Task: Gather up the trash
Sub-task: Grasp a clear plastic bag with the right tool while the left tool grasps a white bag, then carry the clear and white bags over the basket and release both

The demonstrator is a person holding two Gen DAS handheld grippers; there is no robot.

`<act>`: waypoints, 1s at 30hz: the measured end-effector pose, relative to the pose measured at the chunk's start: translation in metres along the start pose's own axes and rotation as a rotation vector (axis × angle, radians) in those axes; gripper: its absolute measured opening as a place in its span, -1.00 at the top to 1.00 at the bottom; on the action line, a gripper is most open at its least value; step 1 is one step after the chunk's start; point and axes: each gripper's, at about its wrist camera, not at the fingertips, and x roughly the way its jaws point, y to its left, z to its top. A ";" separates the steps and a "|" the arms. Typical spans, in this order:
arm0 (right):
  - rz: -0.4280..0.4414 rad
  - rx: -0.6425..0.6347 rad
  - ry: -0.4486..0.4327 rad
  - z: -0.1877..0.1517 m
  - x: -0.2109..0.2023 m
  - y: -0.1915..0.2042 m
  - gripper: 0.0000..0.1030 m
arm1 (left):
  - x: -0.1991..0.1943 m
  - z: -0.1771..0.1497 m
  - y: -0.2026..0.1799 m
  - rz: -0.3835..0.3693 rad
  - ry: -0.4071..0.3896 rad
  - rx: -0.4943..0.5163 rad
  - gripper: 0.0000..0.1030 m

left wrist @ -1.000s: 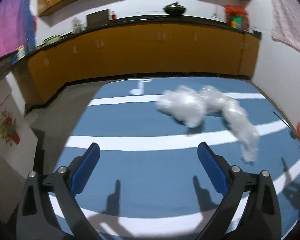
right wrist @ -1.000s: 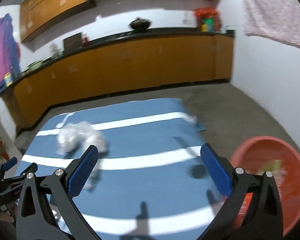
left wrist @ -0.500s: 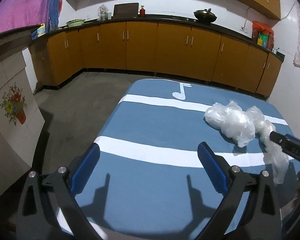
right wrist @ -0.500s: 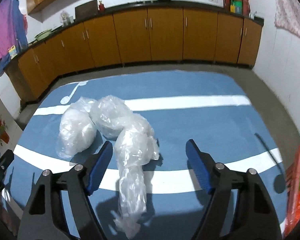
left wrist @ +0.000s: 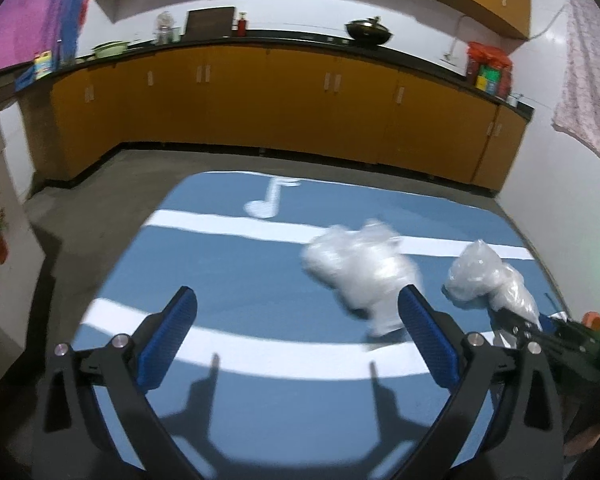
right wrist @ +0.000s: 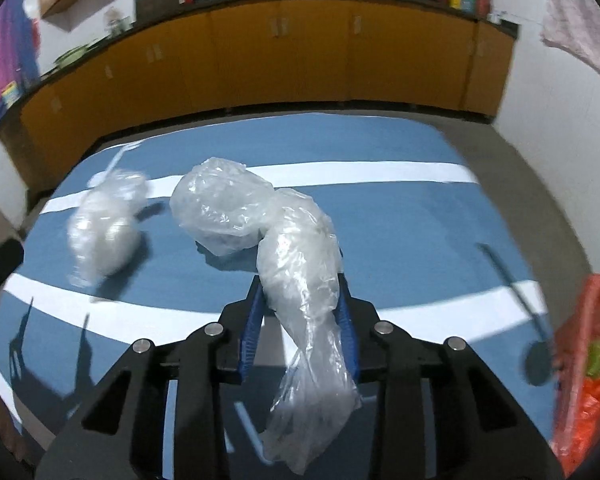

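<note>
The left gripper hovers with its jaws spread wide and empty above the blue, white-striped mat. A crumpled clear bag lies on the mat towards the left. Beside it, the right gripper is clamped around a long clear plastic bag. A red basin stands at the far right.

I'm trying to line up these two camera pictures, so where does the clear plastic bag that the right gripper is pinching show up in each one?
Left wrist view: the clear plastic bag sits at right, above the right gripper.
Right wrist view: same bag at centre, pinched between the blue pads.
Shared landmark: the other plastic bag lying on the blue mat.
</note>
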 end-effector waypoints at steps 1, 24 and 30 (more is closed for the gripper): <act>-0.011 0.015 -0.002 -0.003 -0.004 -0.010 0.33 | 0.003 0.001 -0.005 -0.007 0.003 0.005 -0.92; 0.007 0.134 -0.031 -0.027 -0.044 -0.080 0.33 | 0.090 0.015 -0.047 0.006 0.176 0.063 0.13; 0.013 0.158 -0.063 -0.028 -0.063 -0.086 0.33 | 0.061 0.010 -0.053 -0.025 0.142 0.093 0.15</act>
